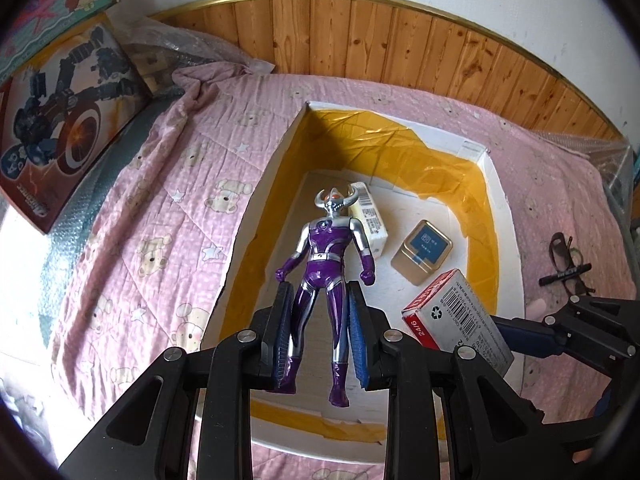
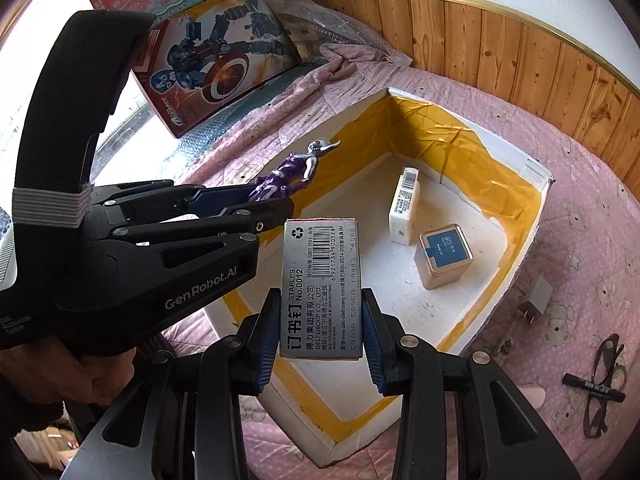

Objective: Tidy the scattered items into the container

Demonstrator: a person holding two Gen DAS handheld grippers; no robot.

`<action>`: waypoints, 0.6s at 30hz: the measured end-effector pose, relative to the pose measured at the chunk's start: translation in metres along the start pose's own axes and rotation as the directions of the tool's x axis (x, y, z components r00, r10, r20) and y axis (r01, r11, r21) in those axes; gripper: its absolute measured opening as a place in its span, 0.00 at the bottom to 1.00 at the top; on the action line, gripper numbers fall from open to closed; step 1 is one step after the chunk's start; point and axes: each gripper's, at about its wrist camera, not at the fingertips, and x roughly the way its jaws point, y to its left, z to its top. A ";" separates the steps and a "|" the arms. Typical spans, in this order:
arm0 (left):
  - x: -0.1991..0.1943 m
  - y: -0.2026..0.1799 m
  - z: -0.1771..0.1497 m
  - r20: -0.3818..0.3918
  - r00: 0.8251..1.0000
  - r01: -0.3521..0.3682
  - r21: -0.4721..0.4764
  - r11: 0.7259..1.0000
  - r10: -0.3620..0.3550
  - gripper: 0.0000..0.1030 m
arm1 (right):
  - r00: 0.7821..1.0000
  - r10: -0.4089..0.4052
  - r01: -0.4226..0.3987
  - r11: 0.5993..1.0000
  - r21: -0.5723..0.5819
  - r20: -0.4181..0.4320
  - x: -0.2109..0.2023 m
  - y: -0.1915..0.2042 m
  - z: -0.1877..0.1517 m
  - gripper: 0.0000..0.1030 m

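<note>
Left gripper point(image 1: 318, 332): closed on the legs of a purple and silver figure point(image 1: 326, 256); its blue pads press the thighs from both sides, feet hanging behind the fingers, horned head pointing away.

Figure's place: held in the air above the box point(image 1: 502, 216), over the floor near its left wall; in the right wrist view the figure point(image 2: 286, 176) juts out over that wall's yellow-taped rim.

Right gripper point(image 2: 320, 332): closed on a grey staple box point(image 2: 320, 288), pads against its two long sides, barcode end pointing forward; a red end face shows in the left wrist view, staple box point(image 1: 456, 316).

Staple box's place: held above the near part of the box, off its floor.

Box: white, open-topped, inner walls lined with yellow tape, sitting on a pink bear-print quilt point(image 1: 168, 208) that covers the bed.

Inside the box: a white carton point(image 2: 404, 212) with barcode labels lies near the middle of the floor; a gold tin point(image 2: 444, 258) with a blue label sits just beside it, toward the right wall, apart from the carton.

On the quilt, right of the box: glasses point(image 2: 604, 384) with a black marker point(image 2: 594, 388) lying across them, and a white plug point(image 2: 536, 304) near the box's right wall.

Far left corner of the bed: two toy cartons point(image 2: 216, 68) stacked against the wall.
</note>
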 end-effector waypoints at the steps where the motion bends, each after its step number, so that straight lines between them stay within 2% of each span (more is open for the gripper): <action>1: 0.001 -0.001 0.001 -0.005 1.000 -0.003 0.010 1.000 0.003 0.26 | 1.000 0.000 0.000 1.000 0.005 -0.007 0.002 -0.002 0.001 0.38; 11: 0.020 -0.001 0.003 -0.082 0.996 -0.019 0.090 0.996 0.026 0.26 | 0.997 0.037 -0.031 0.996 0.081 -0.070 0.019 -0.016 0.016 0.38; 18: 0.040 0.001 0.003 -0.161 0.986 -0.011 0.111 0.994 0.029 0.26 | 0.989 0.051 -0.037 0.994 0.103 -0.136 0.039 -0.019 0.021 0.38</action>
